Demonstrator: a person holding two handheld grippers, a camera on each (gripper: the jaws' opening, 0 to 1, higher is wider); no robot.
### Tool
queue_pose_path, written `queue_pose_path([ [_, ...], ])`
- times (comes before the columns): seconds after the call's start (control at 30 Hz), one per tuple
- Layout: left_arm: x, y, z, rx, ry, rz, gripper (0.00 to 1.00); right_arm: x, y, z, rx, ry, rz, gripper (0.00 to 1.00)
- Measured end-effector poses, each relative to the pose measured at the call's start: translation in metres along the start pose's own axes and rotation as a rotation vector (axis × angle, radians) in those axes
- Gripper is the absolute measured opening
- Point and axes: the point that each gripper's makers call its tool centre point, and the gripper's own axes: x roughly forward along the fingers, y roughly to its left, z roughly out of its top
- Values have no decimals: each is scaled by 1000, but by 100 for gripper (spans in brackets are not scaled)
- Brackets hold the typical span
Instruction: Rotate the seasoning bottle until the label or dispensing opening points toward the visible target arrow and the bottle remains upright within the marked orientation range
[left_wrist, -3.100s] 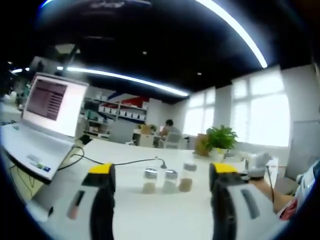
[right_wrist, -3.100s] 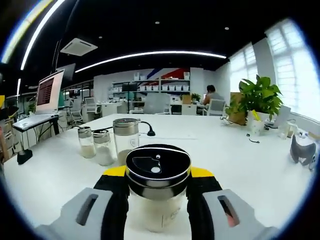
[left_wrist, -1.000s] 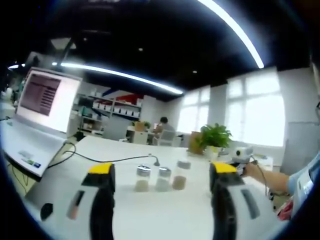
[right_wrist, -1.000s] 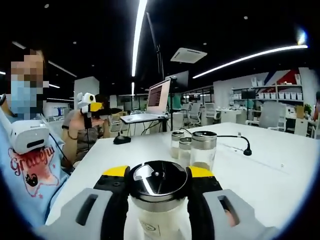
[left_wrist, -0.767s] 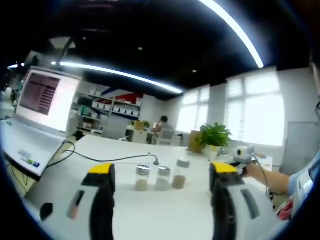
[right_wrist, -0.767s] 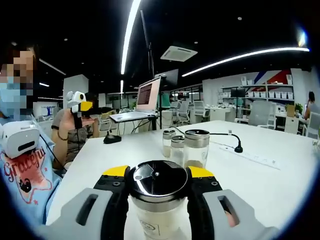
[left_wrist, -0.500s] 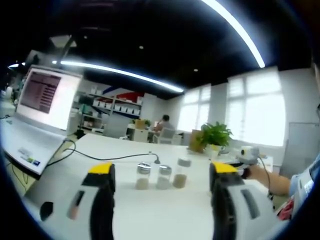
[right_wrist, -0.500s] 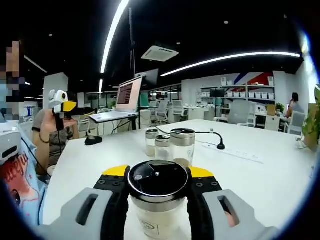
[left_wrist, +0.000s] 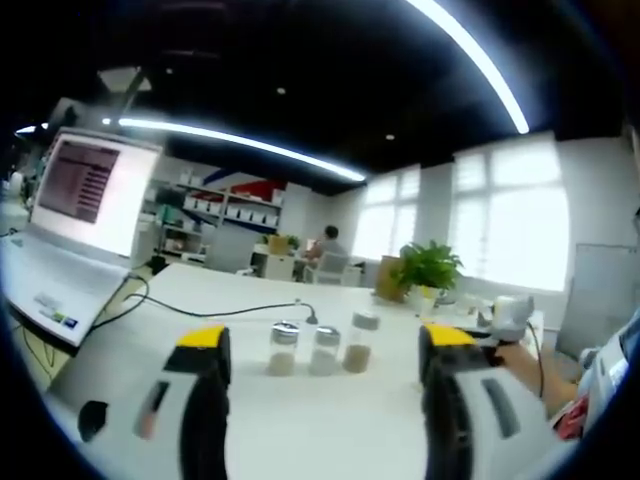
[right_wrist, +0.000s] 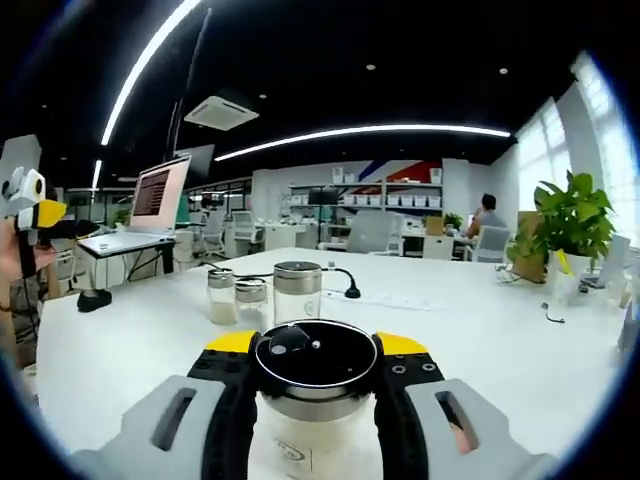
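The seasoning bottle, clear glass with pale powder and a black, steel-rimmed lid, stands upright between the yellow-tipped jaws of my right gripper, which is shut on it. The lid's dispensing flap sits at the upper left of the lid top. In the left gripper view my left gripper is open above the white table, with nothing between its jaws. Far to the right there, a hand holds the right gripper.
Three small seasoning jars stand in a row mid-table; the right gripper view shows the same jars. An open laptop and black cable lie to the left, a potted plant to the right. A person sits far back.
The right gripper view has swung to the right with the bottle still gripped; the person at the left has left the picture and the plant has come in. The left gripper view has barely shifted.
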Motion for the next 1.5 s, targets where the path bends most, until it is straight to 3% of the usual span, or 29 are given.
queue_pose_path([
  [0.2,-2,-1,1,-1,-2,-7,81,0,-4,0,-12,-21,-108,45],
  [0.4,-1,-1,0,-4,-2,1,81,-2,-5,1,-15,-17,-128,45],
  [0.8,1,-3,-6,-4,21,-6,81,-3,-6,-1,-9,5,-123,45],
  [0.87,1,-3,-6,-5,22,-8,81,-3,-2,-3,-103,37,-63,48],
  [0.9,1,-4,-6,-5,22,-9,81,-5,-3,1,-69,29,-80,57],
  [0.97,1,-4,-6,-6,20,-8,81,-10,-2,30,-54,-95,-78,74],
  [1.03,1,-3,-5,-6,18,-8,81,-19,3,53,-75,-164,-49,74],
  [1.13,0,-1,-6,-7,21,-4,81,-26,3,72,-102,-184,-29,74],
  [1.3,0,-1,-5,-7,19,-3,81,-24,1,86,-86,-208,3,91],
  [1.33,0,-1,-5,-6,20,-4,81,-22,5,88,-83,-213,35,91],
  [1.4,0,-1,-6,-6,23,-4,81,-21,9,92,-51,-226,86,79],
  [1.47,1,0,-7,-6,27,-4,81,-20,8,92,-31,-211,105,70],
  [1.5,1,0,-7,-6,30,-4,81,-19,7,92,-28,-205,112,71],
])
